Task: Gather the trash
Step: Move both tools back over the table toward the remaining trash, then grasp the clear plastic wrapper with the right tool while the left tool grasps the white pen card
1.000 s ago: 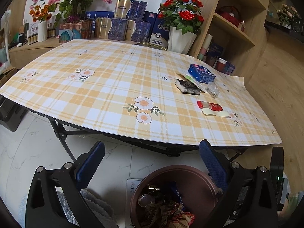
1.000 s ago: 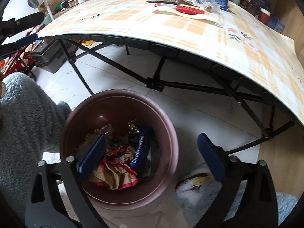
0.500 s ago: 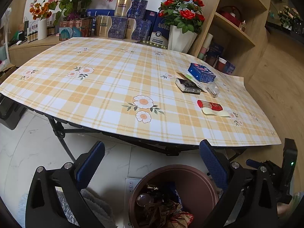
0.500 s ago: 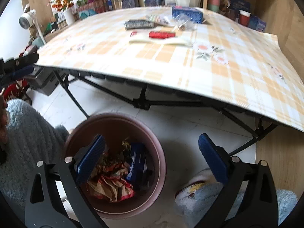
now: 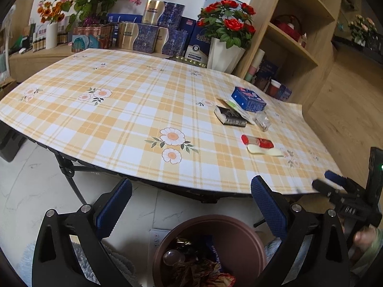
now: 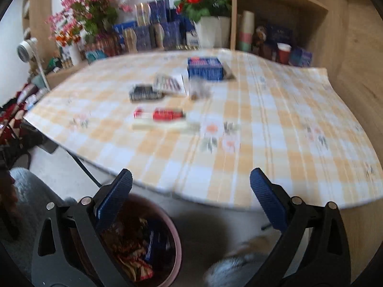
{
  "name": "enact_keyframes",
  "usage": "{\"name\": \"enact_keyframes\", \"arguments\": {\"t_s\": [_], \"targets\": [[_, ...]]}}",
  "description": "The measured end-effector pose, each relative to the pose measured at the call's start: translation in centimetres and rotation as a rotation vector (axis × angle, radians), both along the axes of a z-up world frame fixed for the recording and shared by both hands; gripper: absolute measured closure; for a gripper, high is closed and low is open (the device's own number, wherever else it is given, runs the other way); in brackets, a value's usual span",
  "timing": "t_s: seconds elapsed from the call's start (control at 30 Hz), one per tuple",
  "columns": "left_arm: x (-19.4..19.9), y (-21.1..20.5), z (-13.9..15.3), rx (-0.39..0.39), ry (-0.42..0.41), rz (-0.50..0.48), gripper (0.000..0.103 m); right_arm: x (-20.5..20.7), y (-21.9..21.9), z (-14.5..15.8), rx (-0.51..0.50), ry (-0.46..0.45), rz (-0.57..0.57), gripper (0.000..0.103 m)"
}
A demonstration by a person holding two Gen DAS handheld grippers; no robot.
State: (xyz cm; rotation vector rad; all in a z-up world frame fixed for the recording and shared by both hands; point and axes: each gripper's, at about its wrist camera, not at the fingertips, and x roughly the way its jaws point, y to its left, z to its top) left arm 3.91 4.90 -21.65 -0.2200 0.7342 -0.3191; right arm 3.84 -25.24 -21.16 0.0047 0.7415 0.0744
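Observation:
Trash lies on the plaid table: a blue box, a black packet, a clear wrapper, a red wrapper and a pale strip. On the floor under the near edge stands a brown bin holding wrappers. My left gripper hangs open and empty above the bin. My right gripper is also open and empty, near the table edge; its blurred view shows the red wrapper, blue box, black packet and bin. The right gripper shows at the left view's right edge.
Flower vases, stacked gift boxes and a wooden shelf unit stand behind the table. Black folding legs brace the table underneath. A grey fluffy slipper sits on the white floor beside the bin.
The right gripper rose from over the bin to table height and now faces the trash. The left gripper lifted slightly; the right gripper entered its view at the right.

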Motion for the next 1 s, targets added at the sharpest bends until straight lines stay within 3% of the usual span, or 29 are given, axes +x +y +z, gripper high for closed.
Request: {"name": "enact_keyframes", "arguments": {"t_s": [0.2, 0.27, 0.37, 0.47, 0.63, 0.73, 0.87, 1.0], "targets": [[1.1, -0.1, 0.2, -0.066, 0.003, 0.015, 0.006, 5.2, -0.7, 1.5, -0.003, -0.004, 0.105, 0.006], [1.4, -0.2, 0.5, -0.077, -0.006, 0.015, 0.006, 7.5, -0.9, 1.4, -0.034, -0.007, 0.106, 0.006], [2.4, -0.5, 0.5, -0.090, 0.006, 0.017, 0.006, 11.1, -1.8, 0.9, 0.003, 0.007, 0.092, 0.008], [3.6, -0.9, 0.3, -0.080, 0.024, 0.013, 0.006, 14.8, -2.3, -0.3, 0.009, 0.062, 0.054, 0.023], [5.9, -1.5, 0.4, -0.045, 0.023, -0.020, 0.006, 18.5, -2.7, -1.7, 0.113, 0.096, 0.046, 0.028], [7.6, -2.0, 0.9, -0.035, 0.017, -0.058, 0.006, 19.9, -1.9, -2.0, 0.128, 0.093, 0.061, 0.046], [10.4, -2.7, 1.6, -0.088, 0.044, -0.087, 0.007, 21.0, -1.8, -2.3, 0.167, 0.107, 0.066, 0.070], [13.3, -4.0, 2.2, -0.151, 0.099, -0.126, 0.021, 20.6, -2.0, -2.0, 0.175, 0.086, 0.071, 0.082]]}}
